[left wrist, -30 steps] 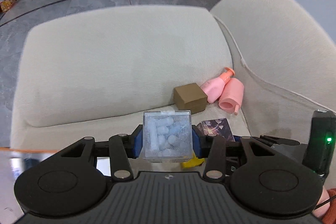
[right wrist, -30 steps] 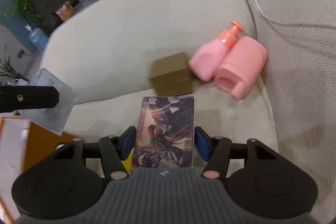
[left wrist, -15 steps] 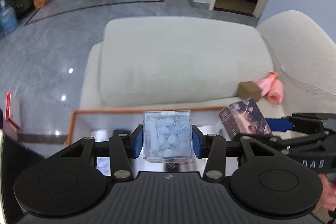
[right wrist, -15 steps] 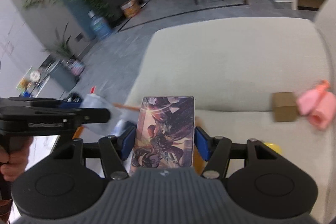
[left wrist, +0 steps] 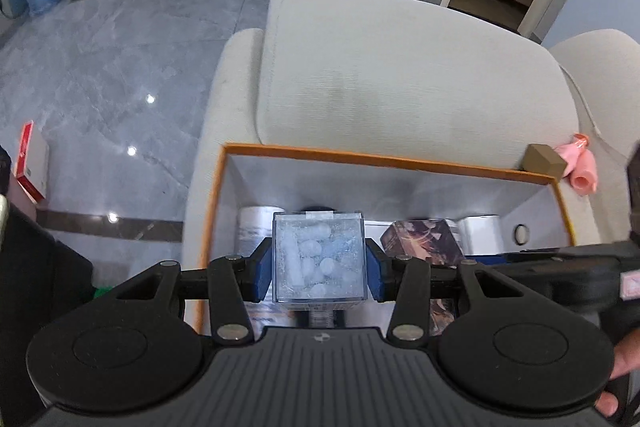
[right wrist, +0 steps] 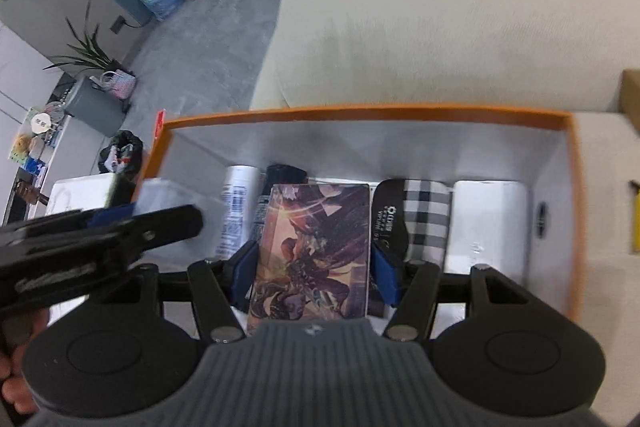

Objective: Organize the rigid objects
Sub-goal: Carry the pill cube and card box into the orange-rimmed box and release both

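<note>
Clear plastic cube [left wrist: 319,255] clamped in left gripper [left wrist: 319,269], glossy illustrated box [right wrist: 311,251] – right gripper [right wrist: 312,269] gripping.

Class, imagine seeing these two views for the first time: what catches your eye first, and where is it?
The orange-rimmed box on the cream sofa stands out. Above it, the left hand-held gripper clamps a clear cube and the right hand-held gripper an illustrated card box.
</note>
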Motion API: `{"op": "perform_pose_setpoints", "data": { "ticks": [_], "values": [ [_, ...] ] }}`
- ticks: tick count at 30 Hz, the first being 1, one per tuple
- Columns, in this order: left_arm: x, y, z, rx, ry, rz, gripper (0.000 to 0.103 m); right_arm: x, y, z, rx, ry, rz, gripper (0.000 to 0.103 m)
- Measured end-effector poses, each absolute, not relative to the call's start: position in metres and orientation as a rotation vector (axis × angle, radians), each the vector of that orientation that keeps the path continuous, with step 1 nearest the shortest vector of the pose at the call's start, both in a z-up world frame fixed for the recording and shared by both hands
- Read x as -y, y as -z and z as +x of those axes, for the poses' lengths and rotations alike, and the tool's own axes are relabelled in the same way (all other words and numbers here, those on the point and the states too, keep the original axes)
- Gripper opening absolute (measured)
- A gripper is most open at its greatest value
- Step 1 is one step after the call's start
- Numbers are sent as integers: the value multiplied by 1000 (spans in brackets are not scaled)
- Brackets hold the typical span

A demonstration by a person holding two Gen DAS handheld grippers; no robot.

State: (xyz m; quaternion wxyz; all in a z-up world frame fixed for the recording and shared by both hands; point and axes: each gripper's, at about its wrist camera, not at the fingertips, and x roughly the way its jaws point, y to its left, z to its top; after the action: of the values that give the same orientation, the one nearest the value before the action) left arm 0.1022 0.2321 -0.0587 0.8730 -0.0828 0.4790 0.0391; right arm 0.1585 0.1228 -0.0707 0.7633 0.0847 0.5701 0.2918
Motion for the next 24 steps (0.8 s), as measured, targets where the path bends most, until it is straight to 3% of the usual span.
{"op": "perform_pose_setpoints", "data": {
  "ticks": [15, 24],
  "values": [
    [-242, 71, 105, -1020, -73, -163, 52, -166, 115, 184, -1304, -550, 132, 60],
    [-222, 64, 95, -1052, -6, -143, 52, -133, 78, 176, -1211, -591, 129, 60]
  ]
}}
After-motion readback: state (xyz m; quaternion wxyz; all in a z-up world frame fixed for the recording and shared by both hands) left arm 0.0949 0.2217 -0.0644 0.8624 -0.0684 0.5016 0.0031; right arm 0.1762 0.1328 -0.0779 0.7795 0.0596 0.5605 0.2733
